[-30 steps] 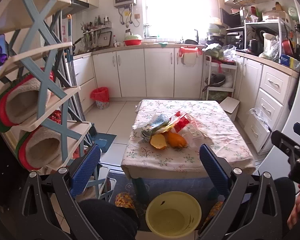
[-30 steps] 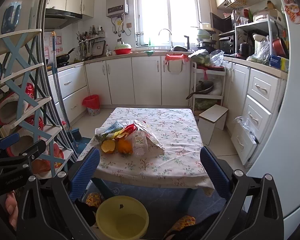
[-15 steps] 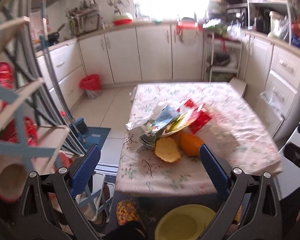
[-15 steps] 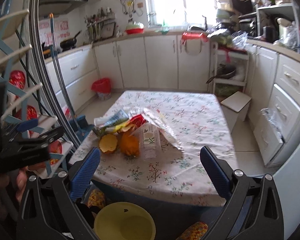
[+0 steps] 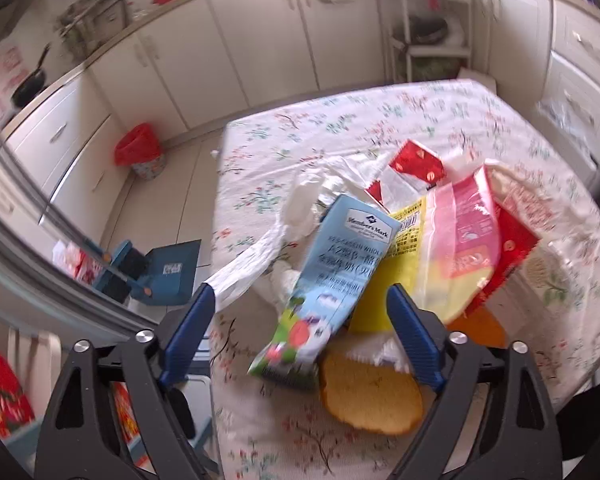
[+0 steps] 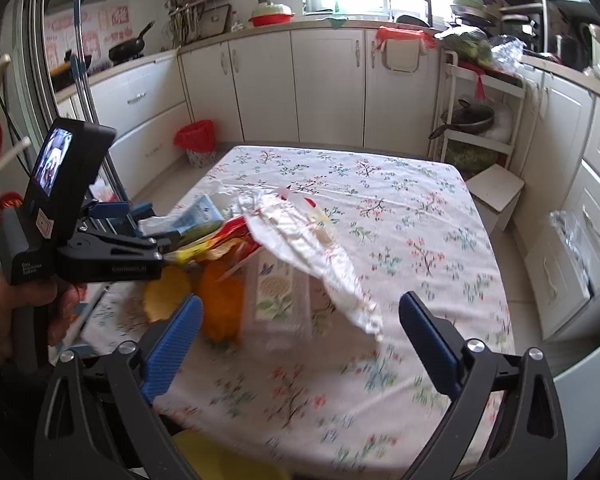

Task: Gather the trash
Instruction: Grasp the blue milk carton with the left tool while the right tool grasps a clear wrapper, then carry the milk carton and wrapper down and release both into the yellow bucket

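I've dropped both grippers in from across the kitchen — the trash pile now fills my view. The left gripper is closing around the milk carton, pads not touching yet; the right gripper narrows too, still empty.

Black gripper frames, ribbed blue pads

A floral-clothed table carries a heap of wrappers, milk carton and orange peels.

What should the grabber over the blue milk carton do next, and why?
Probably lower a bit more and finish closing on the blue milk carton. The left gripper is closing with the carton between its fingers, but the pads don't press it yet.
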Available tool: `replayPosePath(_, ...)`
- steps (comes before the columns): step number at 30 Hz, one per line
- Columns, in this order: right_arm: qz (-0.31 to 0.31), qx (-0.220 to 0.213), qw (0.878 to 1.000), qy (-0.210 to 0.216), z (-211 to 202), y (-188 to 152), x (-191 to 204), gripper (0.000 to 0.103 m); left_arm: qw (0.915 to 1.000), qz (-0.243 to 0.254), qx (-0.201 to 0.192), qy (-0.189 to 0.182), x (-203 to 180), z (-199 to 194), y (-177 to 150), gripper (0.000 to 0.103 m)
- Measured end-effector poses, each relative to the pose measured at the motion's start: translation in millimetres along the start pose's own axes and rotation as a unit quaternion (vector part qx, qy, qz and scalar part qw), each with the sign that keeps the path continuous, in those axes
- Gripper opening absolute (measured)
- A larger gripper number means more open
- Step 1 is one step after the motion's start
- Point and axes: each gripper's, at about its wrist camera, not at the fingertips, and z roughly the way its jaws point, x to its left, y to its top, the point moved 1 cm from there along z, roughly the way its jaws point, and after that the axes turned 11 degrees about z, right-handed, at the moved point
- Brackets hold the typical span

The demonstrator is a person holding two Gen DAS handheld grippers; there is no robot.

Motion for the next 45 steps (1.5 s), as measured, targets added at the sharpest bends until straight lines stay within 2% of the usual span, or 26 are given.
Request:
replayPosePath(1,0.0,0.006,1.0,-0.002,7,3,-1,0.084,1.0,0.003,0.003,-0.005,-1,6,2,0.08)
replayPosePath(4,0.007,0.025,1.0,0.001,26,9,-10,0.071,0.9994,-0.003,0.014,-0.032,0,23,6,0.064)
replayPosePath(6,0.011,0.034,0.999,0.009,37,13,-14,0.062,0.9985,-0.007,0.024,-0.049,-1,31,7,0.045)
replayPosePath(7,0.013,0.039,0.999,0.013,42,15,-14,0.055,0.9979,-0.009,0.025,-0.06,-2,34,7,0.044)
replayPosePath(10,0.03,0.058,0.997,0.038,55,18,-20,0.021,0.9971,-0.019,0.02,-0.07,0,34,7,0.039)
replayPosePath(11,0.038,0.057,0.997,0.045,55,18,-22,0.013,0.9969,-0.025,0.018,-0.072,2,33,7,0.037)
replayPosePath(13,0.049,0.049,0.996,0.052,50,18,-24,0.006,0.9963,-0.041,0.01,-0.075,10,29,6,0.034)
replayPosePath(18,0.087,0.026,0.993,0.079,35,25,-36,0.003,0.9925,-0.08,-0.007,-0.092,29,14,-1,0.029)
replayPosePath(25,0.135,0.002,0.984,0.117,0,31,-50,0.002,0.9846,-0.128,-0.041,-0.112,45,-20,-15,0.029)
replayPosePath(28,0.138,-0.004,0.98,0.142,-27,24,-46,0.002,0.9805,-0.145,-0.067,-0.114,49,-47,-26,0.029)
replayPosePath(31,0.133,0.005,0.977,0.168,-56,1,-36,0.002,0.9758,-0.155,-0.094,-0.123,45,-83,-42,0.029)
replayPosePath(34,0.121,0.033,0.974,0.187,-77,-29,-20,0.002,0.973,-0.153,-0.11,-0.134,32,-120,-71,0.029)
replayPosePath(39,0.092,0.105,0.969,0.202,-93,-97,10,0.002,0.9717,-0.148,-0.105,-0.151,-2,-166,-122,0.029)
replayPosePath(42,0.081,0.158,0.965,0.194,-83,-145,23,0.002,0.9715,-0.147,-0.092,-0.161,-22,-180,-153,0.029)
replayPosePath(45,0.068,0.191,0.964,0.172,-66,-174,33,0.002,0.9714,-0.147,-0.066,-0.175,-47,-184,-183,0.029)
